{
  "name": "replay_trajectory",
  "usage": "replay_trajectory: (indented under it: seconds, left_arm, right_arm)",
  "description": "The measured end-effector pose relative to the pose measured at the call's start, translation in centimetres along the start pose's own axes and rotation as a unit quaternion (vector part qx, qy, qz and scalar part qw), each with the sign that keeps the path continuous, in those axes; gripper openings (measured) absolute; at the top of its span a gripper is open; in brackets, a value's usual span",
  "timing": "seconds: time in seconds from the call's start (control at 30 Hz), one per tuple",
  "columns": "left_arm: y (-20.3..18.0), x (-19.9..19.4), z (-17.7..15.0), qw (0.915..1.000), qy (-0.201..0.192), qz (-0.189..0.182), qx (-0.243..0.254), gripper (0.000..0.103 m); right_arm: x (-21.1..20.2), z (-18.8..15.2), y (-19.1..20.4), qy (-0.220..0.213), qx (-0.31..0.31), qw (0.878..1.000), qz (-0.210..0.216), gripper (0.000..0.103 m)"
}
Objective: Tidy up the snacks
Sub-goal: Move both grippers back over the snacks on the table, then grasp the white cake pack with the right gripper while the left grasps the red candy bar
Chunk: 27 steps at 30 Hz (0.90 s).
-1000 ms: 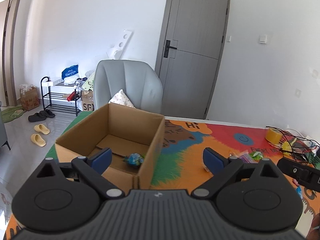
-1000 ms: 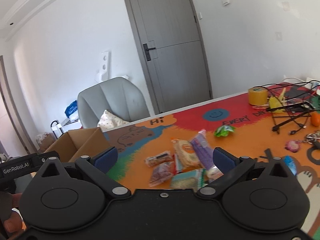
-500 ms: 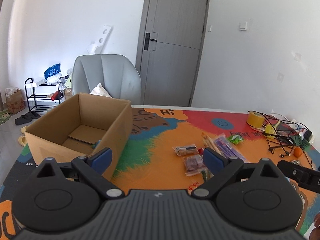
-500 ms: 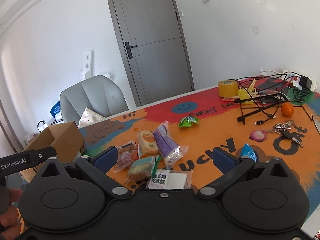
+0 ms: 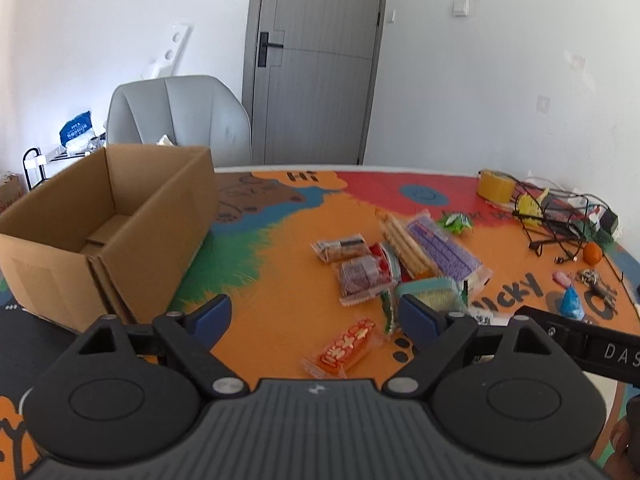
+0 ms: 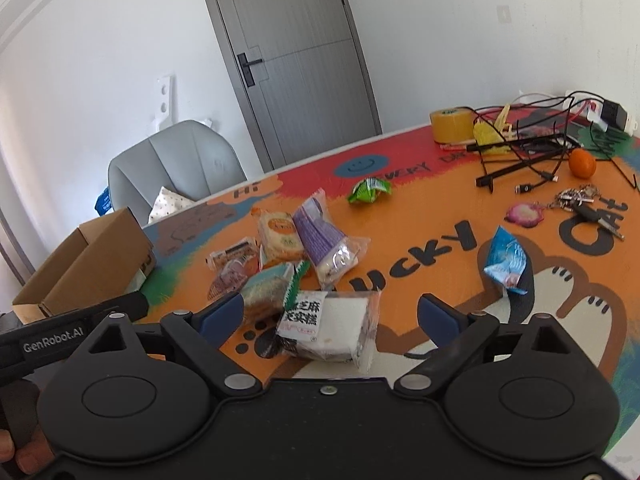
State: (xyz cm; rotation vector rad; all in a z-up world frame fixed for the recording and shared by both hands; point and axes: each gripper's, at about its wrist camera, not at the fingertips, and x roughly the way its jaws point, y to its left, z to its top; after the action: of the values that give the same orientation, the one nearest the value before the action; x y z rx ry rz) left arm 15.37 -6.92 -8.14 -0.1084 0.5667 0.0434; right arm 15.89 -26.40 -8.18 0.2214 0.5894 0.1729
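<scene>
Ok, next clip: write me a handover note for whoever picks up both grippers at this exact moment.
Left gripper: open, empty, above the orange-red snack packet.
Right gripper: open, empty, the white cake packet lying between its fingers, not gripped.
Cardboard box stands open at the table's left end; the part of its floor that shows is bare, the rest is hidden by the near wall.
On the mat: a pile of snack packets, a green packet and a blue packet apart from it.
Done: nothing visibly boxed. Left: move all the loose snacks into the box.
</scene>
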Motion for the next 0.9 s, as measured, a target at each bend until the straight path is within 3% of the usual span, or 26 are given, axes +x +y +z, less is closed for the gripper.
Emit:
replay_trajectory:
  seconds: [0.3,0.43,0.53,0.73,0.83,0.9]
  left_arm:
    - [0.4,3.2,-0.7,0.9988,0.045,-0.012,-0.016,0.069]
    - [0.5,4.2,-1.1,0.9976,0.063,-0.019,-0.019,0.065]
    - [0.3,4.8,-1.4,0.9965,0.076,-0.026,-0.022,0.055]
    - [0.0,5.0,-1.6,0.9974,0.066,-0.022,-0.015,0.047]
    - [0.0,5.1,-1.6,0.9974,0.067,-0.021,-0.012,0.032]
    - [0.0,5.0,-1.6,0.9974,0.068,-0.021,-0.009,0.021]
  right_arm:
    - [2.3,-0.7,0.7,0.022,-0.011,1.000,-0.007,0.094]
    - [3.2,-0.6,1.3,0.025,-0.023,0.999,-0.011,0.094]
    - [3.8,-0.7,1.8,0.026,-0.035,0.999,-0.016,0.092]
    - [5.5,-1.0,1.9,0.044,-0.051,0.997,-0.038,0.089]
    - [6.2,-1.3,1.8,0.054,-0.053,0.996,-0.046,0.088]
    - [6.1,-1.5,2.2,0.051,-0.065,0.995,-0.049,0.082]
